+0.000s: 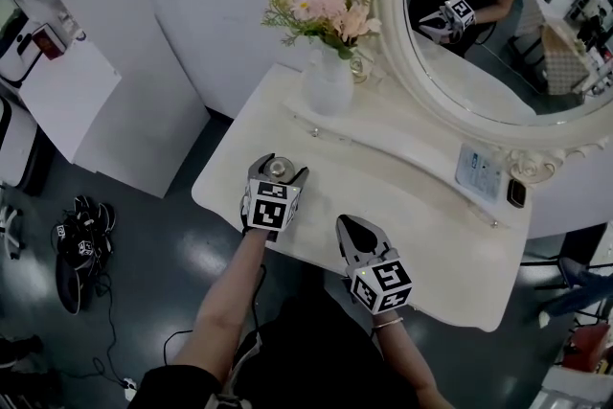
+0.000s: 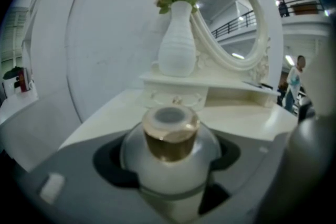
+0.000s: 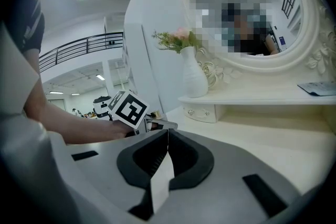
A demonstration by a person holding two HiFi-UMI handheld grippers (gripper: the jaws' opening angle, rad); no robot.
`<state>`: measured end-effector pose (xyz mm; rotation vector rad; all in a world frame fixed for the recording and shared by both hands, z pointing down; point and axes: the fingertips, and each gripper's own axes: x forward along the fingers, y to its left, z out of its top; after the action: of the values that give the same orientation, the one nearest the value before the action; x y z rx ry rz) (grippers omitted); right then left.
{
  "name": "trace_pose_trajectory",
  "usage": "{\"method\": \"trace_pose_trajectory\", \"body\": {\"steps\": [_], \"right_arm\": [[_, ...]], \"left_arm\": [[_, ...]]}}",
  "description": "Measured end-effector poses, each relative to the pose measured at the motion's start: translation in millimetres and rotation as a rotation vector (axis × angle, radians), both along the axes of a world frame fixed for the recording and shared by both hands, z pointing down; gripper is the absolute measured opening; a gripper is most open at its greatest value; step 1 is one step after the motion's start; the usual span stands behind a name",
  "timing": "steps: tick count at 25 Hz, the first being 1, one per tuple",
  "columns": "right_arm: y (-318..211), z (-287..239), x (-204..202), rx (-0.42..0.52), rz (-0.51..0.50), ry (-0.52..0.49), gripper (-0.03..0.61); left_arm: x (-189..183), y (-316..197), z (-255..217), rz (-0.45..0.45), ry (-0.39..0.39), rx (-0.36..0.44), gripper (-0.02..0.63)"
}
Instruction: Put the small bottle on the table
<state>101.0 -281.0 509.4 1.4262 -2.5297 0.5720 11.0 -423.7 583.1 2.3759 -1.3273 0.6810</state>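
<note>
A small round bottle (image 2: 170,157) with a pale body and a gold cap sits between the jaws of my left gripper (image 2: 169,165), which is shut on it. In the head view the bottle's cap (image 1: 278,169) shows between the left gripper's (image 1: 279,172) jaws, over the white dressing table (image 1: 421,225) near its left front part. Whether the bottle touches the tabletop is hidden. My right gripper (image 1: 352,233) hovers over the table's front edge, shut with nothing in it; in its own view the jaws of the right gripper (image 3: 167,150) meet in a thin line.
A white vase of flowers (image 1: 328,77) stands on a raised shelf (image 1: 402,144) at the back, below an oval mirror (image 1: 498,24). A card (image 1: 477,172) and a dark object (image 1: 516,193) lie on the shelf's right. White cabinets (image 1: 86,101) stand on the left, cables (image 1: 81,239) on the floor.
</note>
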Motion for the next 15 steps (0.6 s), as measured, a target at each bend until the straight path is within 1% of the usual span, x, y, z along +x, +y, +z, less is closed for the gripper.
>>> {"method": "trace_pose_trajectory", "body": {"steps": [6, 12, 15], "right_arm": [[-2.8, 2.0, -0.4, -0.006, -0.006, -0.002, 0.005], [-3.4, 2.9, 1.2, -0.009, -0.007, -0.002, 0.005], [-3.8, 2.7, 2.0, -0.009, -0.006, -0.002, 0.005]], "left_arm": [[6.2, -18.2, -2.4, 0.013, -0.017, 0.051, 0.342], [10.8, -24.3, -1.8, 0.026, -0.048, 0.059, 0.345], [12.1, -26.6, -2.1, 0.027, -0.042, 0.072, 0.347]]}}
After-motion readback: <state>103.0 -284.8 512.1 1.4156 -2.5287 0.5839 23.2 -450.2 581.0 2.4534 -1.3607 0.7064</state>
